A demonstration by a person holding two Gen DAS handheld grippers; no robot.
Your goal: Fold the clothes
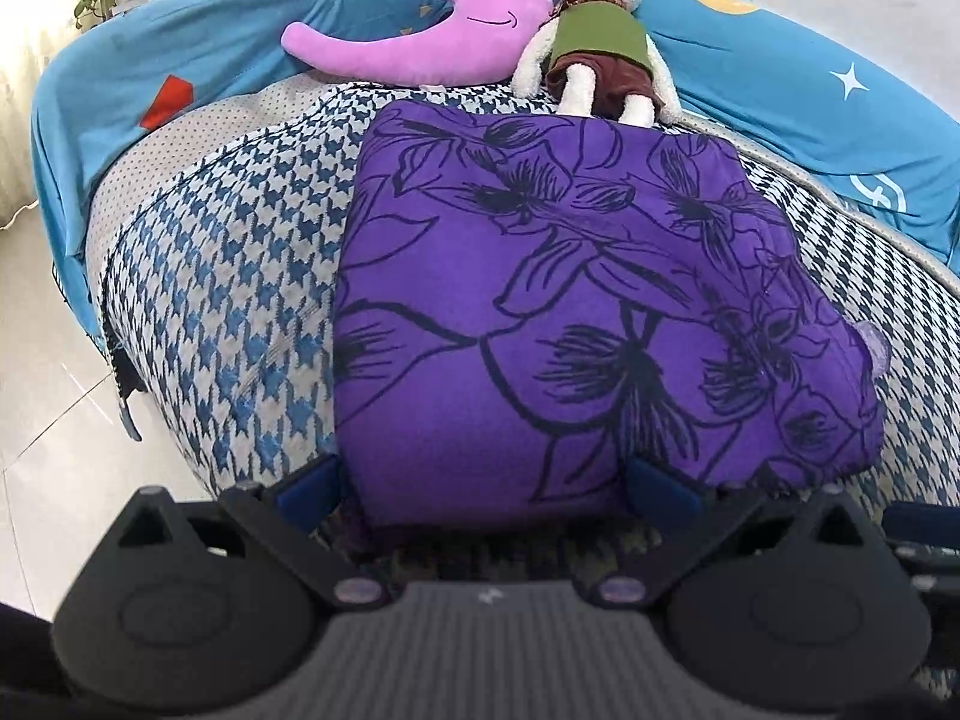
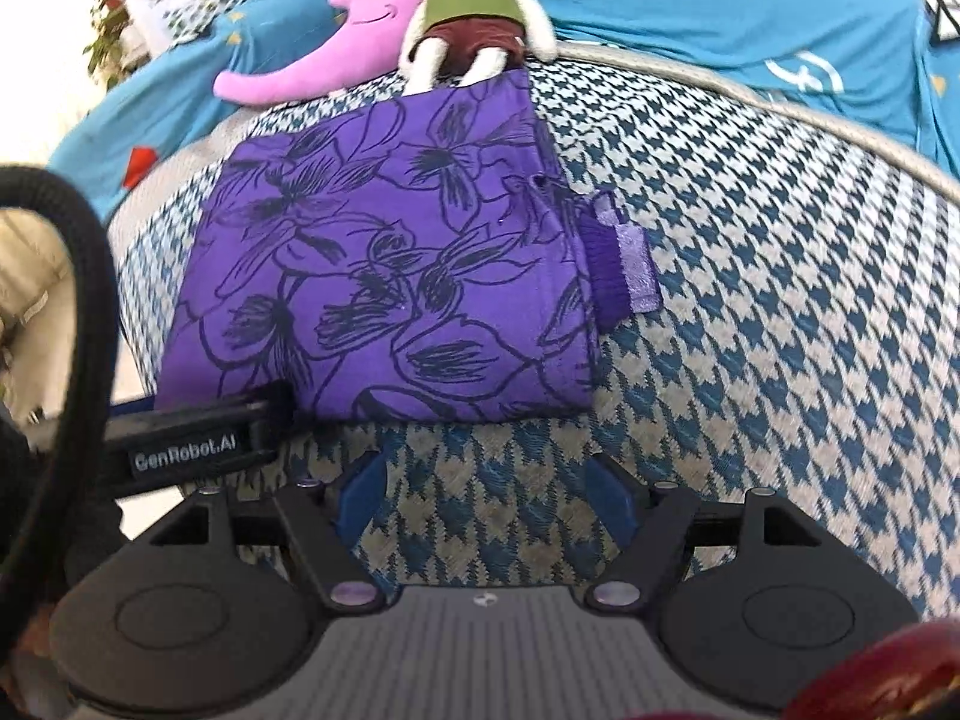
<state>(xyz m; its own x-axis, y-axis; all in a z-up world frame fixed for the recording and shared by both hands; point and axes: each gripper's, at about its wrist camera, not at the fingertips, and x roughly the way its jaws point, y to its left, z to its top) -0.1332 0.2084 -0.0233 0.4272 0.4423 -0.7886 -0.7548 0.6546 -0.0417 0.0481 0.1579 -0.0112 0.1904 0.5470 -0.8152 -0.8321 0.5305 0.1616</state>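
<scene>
One folded purple garment (image 1: 576, 312), two plush toys (image 1: 594, 24)

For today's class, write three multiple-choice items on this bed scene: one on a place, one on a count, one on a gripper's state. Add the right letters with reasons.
1. Where does the folded purple flower-print garment lie?
A. on the houndstooth blanket
B. on the floor
C. in a basket

2. How many plush toys lie beyond it?
A. one
B. two
C. four

3. How is the right gripper?
A. shut on the garment
B. open over bare blanket
C. holding a toy

Answers:
1 A: checked cloth surrounds the garment.
2 B: a pink moon plush and a cream rabbit doll in a green dress.
3 B: its blue fingers stand apart with only blanket between them.
</scene>
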